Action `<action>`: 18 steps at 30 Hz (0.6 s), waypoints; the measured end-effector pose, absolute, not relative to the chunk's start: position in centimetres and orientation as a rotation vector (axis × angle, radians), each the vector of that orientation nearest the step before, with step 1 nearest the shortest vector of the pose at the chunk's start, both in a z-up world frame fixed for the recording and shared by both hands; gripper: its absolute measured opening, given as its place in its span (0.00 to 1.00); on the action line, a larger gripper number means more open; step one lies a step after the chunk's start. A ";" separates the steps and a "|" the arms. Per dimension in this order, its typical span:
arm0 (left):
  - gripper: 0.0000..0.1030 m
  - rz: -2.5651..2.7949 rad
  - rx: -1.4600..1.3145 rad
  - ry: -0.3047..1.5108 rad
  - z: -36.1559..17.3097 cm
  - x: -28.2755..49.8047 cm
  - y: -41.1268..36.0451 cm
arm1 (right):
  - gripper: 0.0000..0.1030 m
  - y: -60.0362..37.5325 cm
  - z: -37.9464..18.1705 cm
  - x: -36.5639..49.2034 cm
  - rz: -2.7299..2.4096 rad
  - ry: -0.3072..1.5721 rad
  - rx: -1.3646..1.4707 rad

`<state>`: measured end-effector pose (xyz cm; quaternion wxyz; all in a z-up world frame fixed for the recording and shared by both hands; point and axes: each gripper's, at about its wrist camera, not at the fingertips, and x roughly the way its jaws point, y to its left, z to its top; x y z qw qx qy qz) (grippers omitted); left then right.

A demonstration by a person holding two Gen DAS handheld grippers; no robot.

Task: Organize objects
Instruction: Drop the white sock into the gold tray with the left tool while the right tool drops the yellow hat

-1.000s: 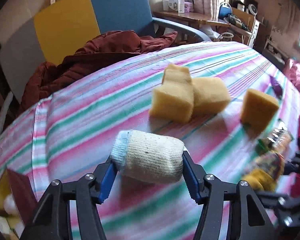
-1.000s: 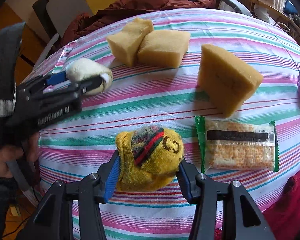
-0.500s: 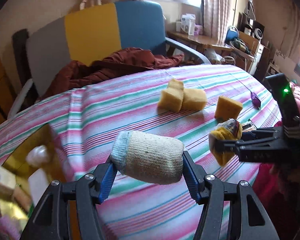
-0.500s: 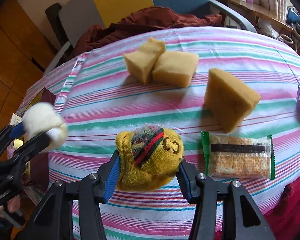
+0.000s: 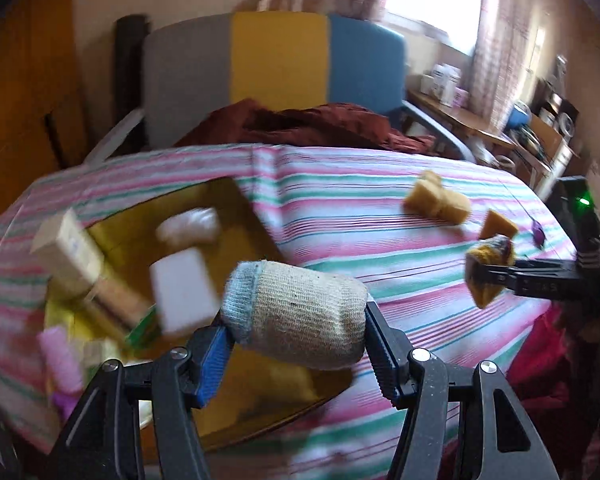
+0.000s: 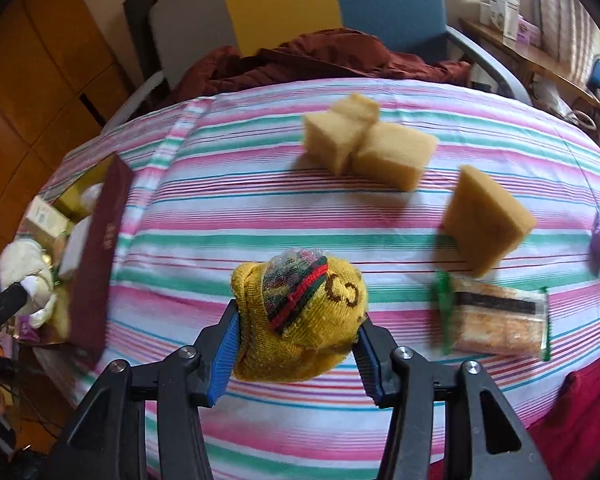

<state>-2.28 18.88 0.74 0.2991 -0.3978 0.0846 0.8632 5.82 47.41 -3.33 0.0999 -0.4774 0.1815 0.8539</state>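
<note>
Striped cloth covers the worktop; left gripper pinches a rolled beige sock above the gold-lined box; right gripper pinches a yellow knitted sock. Lower well inside before spreading fingers.

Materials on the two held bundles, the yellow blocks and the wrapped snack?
Beige bundle: ribbed knit, looks like a rolled cotton sock with a pale blue cuff.
Yellow bundle: fuzzy knit with a red-green stripe, probably a rolled sock.
Blocks: matte, porous, soft-edged, likely foam sponge.
Snack: glossy clear plastic film with green ends; crackers seem to show through.
</note>
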 end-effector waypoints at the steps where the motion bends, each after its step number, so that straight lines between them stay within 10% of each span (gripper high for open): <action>1: 0.60 2.315 -1.074 0.188 0.6 -2.7 17.2 | 0.51 46.3 -3.0 5.5 2.547 0.526 -1.408; 18: 0.60 2.466 -1.095 -0.134 1.6 -8.1 5.4 | 0.51 28.6 0.4 -2.7 2.907 0.310 -1.496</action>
